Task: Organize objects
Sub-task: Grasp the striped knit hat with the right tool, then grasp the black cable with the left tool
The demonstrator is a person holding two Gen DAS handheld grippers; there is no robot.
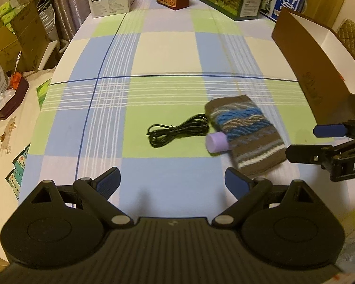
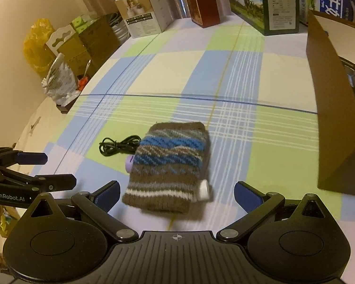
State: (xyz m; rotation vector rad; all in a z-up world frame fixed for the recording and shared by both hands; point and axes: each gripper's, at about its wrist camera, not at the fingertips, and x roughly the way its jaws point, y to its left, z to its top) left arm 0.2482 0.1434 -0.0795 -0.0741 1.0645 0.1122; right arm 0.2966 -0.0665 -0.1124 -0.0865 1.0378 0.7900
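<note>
knitted brown pouch [image 2: 170,165] with blue and white stripes lies flat on the checked tabletop [image 1: 168,54], near the front edge. lilac cap [image 1: 216,142] sticks out of its left side, small white tab [image 2: 204,191] at its near right corner. black cable [image 1: 177,130] coiled just beside the pouch on the left, looks to touch it. open brown cardboard box [image 2: 329,108] stands well apart on the right, something dark inside, can't tell what.

right gripper [image 2: 176,195] sits low right in front of the pouch, jaws wide, nothing held. left gripper [image 1: 172,181] is back a bit, facing the cable and cap, jaws wide too, empty.

judgement: nothing grasped yet, likely first pick, probably into the box. risks: pouch is soft and wider than it is thick, so a grab on knit alone may let whatever is inside slide out or the pouch sag. cable beside it could snag and drag along. loose coil may unravel if pinched on one strand. box wall is tall, carried item could clip the rim.
</note>
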